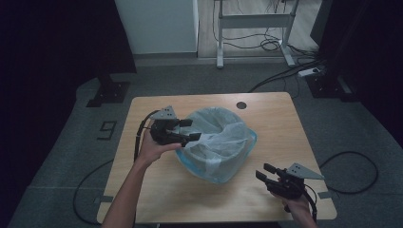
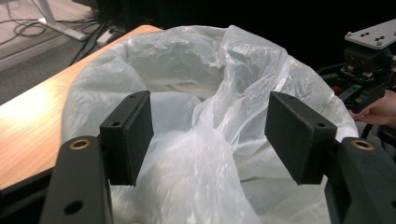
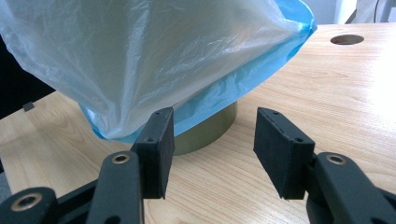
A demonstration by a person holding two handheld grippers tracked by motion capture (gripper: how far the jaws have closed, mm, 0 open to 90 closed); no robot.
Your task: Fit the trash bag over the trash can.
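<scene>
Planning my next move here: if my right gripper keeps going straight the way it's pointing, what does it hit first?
Most likely the blue plastic bag draped over the bin; the open right gripper points at its lower edge, though depth is uncertain.

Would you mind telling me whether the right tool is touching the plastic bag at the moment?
Apart. The high view shows bare table between the right tool and the plastic bag; in the right gripper view its open jaws frame bare wood, holding nothing.

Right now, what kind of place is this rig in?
Probably a lab or data-recording room, not a home: a light wooden table with a cable hole stands on grey carpet, loose black cables run across the floor, and a white metal desk frame stands behind.
</scene>
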